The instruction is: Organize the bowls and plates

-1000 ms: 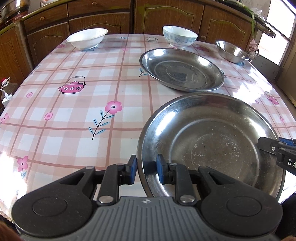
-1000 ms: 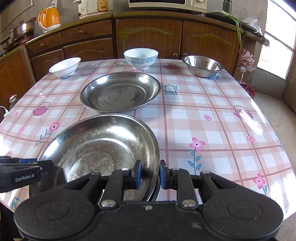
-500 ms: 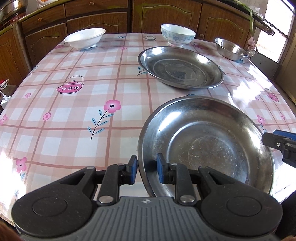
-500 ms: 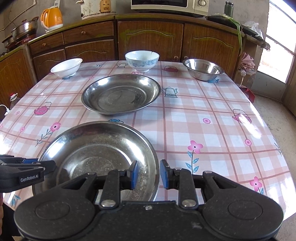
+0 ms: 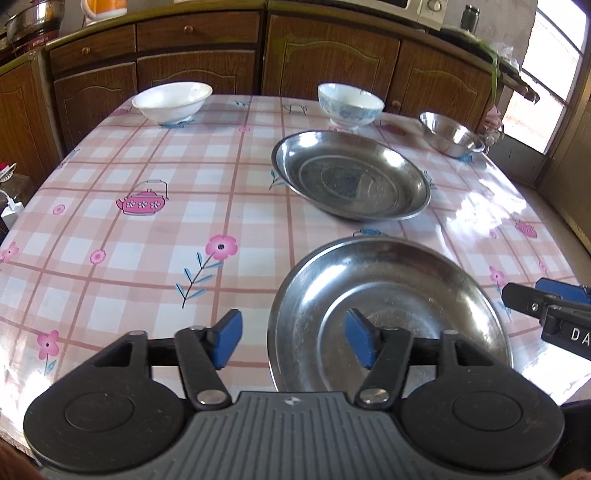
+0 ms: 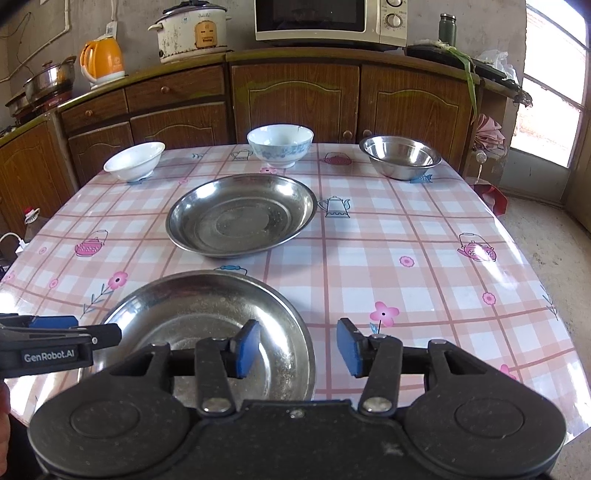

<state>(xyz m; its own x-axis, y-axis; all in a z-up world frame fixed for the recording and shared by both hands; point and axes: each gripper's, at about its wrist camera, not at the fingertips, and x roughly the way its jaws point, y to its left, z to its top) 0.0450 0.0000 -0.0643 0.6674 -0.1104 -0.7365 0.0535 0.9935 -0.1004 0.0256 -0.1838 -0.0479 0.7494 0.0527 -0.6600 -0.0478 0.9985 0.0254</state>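
A steel plate (image 5: 399, 295) (image 6: 207, 310) lies flat on the checked tablecloth near the front edge. My left gripper (image 5: 293, 341) straddles its left rim with its jaws opening, pads off the metal. My right gripper (image 6: 298, 349) straddles the right rim, jaws also opening and clear of it. A second steel plate (image 5: 351, 175) (image 6: 242, 214) lies farther back. Along the far edge stand a white bowl (image 5: 171, 101) (image 6: 133, 161), a blue-patterned bowl (image 5: 350, 105) (image 6: 280, 144) and a steel bowl (image 5: 450, 137) (image 6: 400, 156).
Wooden cabinets (image 6: 295, 96) run behind the table, with a microwave (image 6: 330, 18), a rice cooker (image 6: 190, 31) and an orange kettle (image 6: 101, 61) on the counter. A doorway (image 6: 550, 88) opens at the right. The table's front edge (image 6: 576, 417) is close to the near plate.
Both grippers went from shut on the near plate's rims to wide apart. The plate sank from a raised tilt and now rests flat on the cloth.
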